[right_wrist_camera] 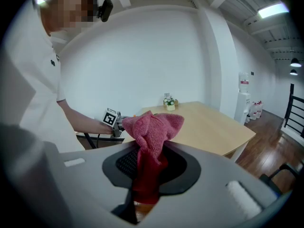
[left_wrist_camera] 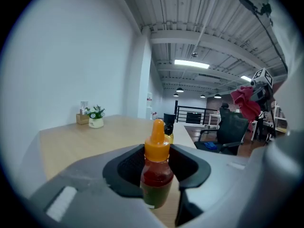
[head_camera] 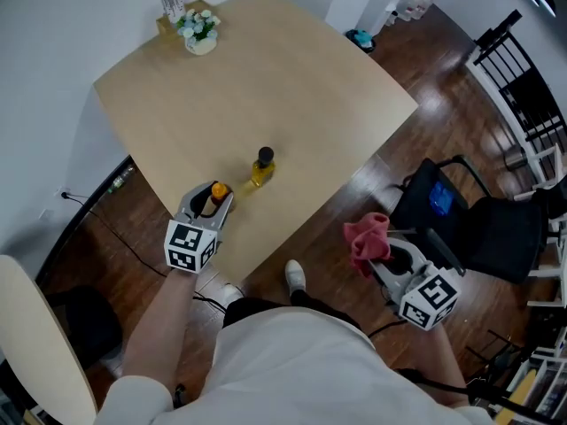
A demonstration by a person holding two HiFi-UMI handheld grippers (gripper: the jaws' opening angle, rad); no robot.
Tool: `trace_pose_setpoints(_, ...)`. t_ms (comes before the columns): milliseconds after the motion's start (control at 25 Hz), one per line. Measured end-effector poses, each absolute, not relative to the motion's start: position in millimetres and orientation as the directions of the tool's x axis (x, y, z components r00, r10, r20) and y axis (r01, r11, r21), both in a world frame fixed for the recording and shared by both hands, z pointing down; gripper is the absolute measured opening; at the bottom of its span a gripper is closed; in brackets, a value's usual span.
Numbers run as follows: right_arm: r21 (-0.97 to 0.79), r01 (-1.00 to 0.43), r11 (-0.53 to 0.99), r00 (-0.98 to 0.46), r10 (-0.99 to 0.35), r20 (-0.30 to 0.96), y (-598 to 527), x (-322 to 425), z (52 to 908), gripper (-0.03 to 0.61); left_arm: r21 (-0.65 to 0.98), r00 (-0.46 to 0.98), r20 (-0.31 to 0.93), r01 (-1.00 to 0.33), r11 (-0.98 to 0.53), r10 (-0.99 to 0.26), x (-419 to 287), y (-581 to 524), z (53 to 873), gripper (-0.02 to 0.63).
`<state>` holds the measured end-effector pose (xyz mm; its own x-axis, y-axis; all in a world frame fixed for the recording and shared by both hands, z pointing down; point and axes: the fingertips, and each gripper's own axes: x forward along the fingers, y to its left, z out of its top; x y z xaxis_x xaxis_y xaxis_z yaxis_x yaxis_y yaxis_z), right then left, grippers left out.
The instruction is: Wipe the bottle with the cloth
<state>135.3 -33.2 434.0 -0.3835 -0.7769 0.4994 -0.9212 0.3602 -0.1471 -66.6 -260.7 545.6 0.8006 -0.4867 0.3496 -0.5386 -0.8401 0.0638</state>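
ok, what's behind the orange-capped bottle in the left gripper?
A black-capped bottle with yellow contents stands on the table behind the orange-capped bottle. In the left gripper view only its cap and a yellow sliver show; the rest is covered.

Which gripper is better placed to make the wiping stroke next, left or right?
Right. The right gripper is shut on the red cloth and looks free to move; the left gripper is shut on the orange-capped bottle, so it probably just steadies it.
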Motion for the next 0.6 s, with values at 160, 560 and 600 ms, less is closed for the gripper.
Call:
trace_pose_setpoints(160,-0.155,-0.924,0.350,-0.378,-0.772,0.511,-33.4,126.5,437.0,0.087,0.029,0.791,0.357,-0.541,-0.841,-0.497,-66.6,-264.6,565.8,0.163)
trace_pose_setpoints(560,-0.163,-0.894,0.416,-0.435,-0.726,0.533,-36.5,110.2,444.6,0.087,0.000,0.802,0.324,-0.531,-0.847,-0.502,-65.8,-255.9,573.6,0.212)
trace_pose_setpoints(600,-0.164,-0.887,0.431,-0.448,-0.720,0.530,-38.1,109.9,444.2,0.086,-0.008,0.795,0.327,-0.538,-0.843,-0.510,-66.3,-254.7,570.8,0.233)
